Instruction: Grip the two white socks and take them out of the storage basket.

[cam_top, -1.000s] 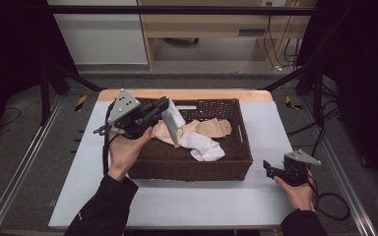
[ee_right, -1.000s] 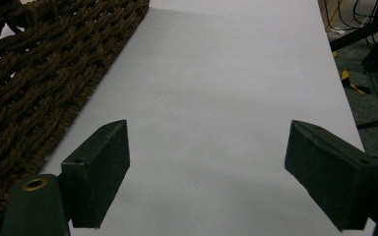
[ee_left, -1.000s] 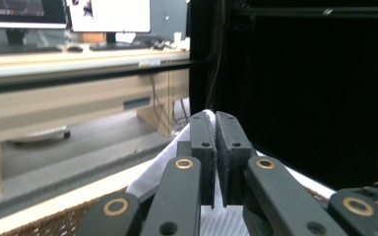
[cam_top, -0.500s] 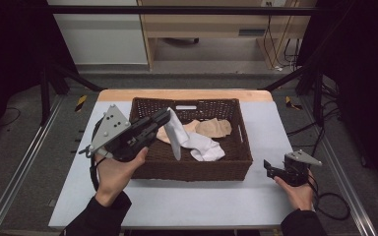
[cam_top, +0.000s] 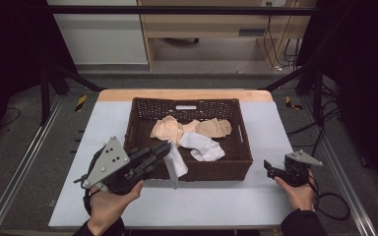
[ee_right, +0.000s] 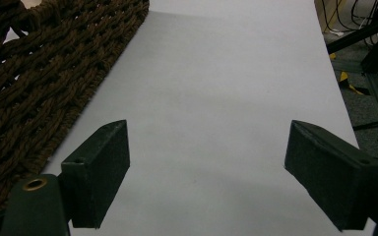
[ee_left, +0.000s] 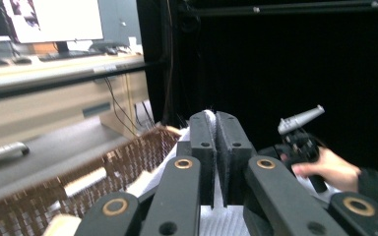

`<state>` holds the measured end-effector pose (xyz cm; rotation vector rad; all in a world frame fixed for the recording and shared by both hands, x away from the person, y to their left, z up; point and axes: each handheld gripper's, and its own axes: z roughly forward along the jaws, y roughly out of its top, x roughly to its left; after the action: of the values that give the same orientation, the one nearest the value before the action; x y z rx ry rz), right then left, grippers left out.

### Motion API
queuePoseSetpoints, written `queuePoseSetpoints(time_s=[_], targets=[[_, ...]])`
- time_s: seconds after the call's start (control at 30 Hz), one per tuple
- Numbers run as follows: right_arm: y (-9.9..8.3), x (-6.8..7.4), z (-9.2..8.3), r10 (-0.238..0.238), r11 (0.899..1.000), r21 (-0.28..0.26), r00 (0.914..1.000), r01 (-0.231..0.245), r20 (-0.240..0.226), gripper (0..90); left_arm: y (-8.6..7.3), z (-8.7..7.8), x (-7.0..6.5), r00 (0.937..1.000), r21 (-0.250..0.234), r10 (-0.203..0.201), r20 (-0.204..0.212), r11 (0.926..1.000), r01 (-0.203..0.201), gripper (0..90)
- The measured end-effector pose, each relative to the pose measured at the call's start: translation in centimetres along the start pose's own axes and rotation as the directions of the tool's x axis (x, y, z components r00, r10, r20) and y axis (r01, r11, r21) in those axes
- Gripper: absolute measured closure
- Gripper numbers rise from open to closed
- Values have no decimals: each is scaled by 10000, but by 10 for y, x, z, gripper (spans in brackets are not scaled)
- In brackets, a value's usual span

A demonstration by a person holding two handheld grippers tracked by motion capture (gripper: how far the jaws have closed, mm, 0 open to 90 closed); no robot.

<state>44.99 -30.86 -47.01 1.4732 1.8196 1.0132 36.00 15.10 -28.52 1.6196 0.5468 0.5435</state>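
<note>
The left hand-held gripper (cam_top: 163, 149) clamps a white sock (cam_top: 177, 166) hanging over the basket's (cam_top: 202, 170) front wall.

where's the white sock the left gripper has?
High view: white sock hangs from the left gripper over the basket's front-left rim.

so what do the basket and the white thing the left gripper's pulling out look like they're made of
Basket: dark brown woven wicker or twisted fibre, matte; thick braided strands show in the right gripper view. White thing: soft knit fabric, probably a sock; it hangs limp from the left gripper.
</note>
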Motion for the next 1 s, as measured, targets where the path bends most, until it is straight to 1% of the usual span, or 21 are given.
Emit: queuePoseSetpoints(time_s=[0.1, 0.13, 0.2, 0.27, 0.3, 0.33, 0.43, 0.57, 0.63, 0.67, 0.73, 0.77, 0.83, 0.9, 0.97, 1.0], targets=[[0, 1, 0, 30, 10000, 36, 10000, -30, -17, 173, -12, -3, -5, 9998, 319, -88, 191, 9995, 82, 860], [0, 1, 0, 38, 10000, 37, 10000, -37, -35, 173, -18, -5, -7, 9997, 531, -90, 248, 9986, 77, 860], [0, 0, 0, 18, 10000, 23, 10000, -18, -35, 173, -26, -6, -10, 9990, 766, -180, 411, 9969, 148, 859], [0, 0, 0, 15, 10000, 57, 10000, -15, 11, 173, -35, -8, -13, 9989, 1015, -151, 447, 9948, 105, 859], [0, 1, 0, 3, 10000, 47, 10000, -3, -14, 173, -40, -8, -13, 9987, 1147, -198, 464, 9933, 144, 859], [0, 1, 0, -11, 10000, 41, 10000, 12, -27, 172, -46, -7, -13, 9987, 1288, -228, 454, 9915, 168, 859], [0, 1, -1, 22, 10000, 36, 10000, -22, -36, 172, -64, -1, -11, 9985, 1971, -338, 420, 9801, 248, 859], [0, 0, -1, 10, 10000, 42, 10000, -10, -42, 172, -92, 8, -8, 9981, 2887, -521, 323, 9566, 406, 858], [0, 1, 0, -33, 10000, 48, 10000, 33, -42, 171, -105, 14, -6, 9979, 3223, -593, 270, 9455, 475, 858], [0, 1, 0, -36, 10000, 58, 10000, 37, -54, 171, -111, 17, -6, 9975, 3415, -662, 265, 9384, 532, 857], [-1, 1, 0, -83, 9999, 73, 10000, 83, -46, 171, -125, 24, -3, 9971, 3873, -734, 203, 9200, 599, 855], [-1, 1, 0, -95, 9999, 81, 9999, 95, -38, 172, -132, 28, -2, 9967, 4092, -793, 149, 9100, 662, 853], [-1, 1, 1, -78, 9998, 156, 10000, 78, -12, 171, -145, 34, -1, 9970, 4549, -762, 133, 8884, 619, 849], [-1, 2, 2, -133, 9997, 203, 9999, 133, -22, 170, -154, 38, -1, 9972, 4815, -733, 129, 8745, 580, 841], [-2, 2, 2, -158, 9995, 279, 9999, 160, -44, 165, -157, 40, 0, 9971, 5007, -739, 167, 8638, 556, 820], [-2, 2, 3, -205, 9993, 303, 9998, 206, -45, 164, -157, 41, 0, 9969, 5066, -770, 183, 8603, 572, 807]])
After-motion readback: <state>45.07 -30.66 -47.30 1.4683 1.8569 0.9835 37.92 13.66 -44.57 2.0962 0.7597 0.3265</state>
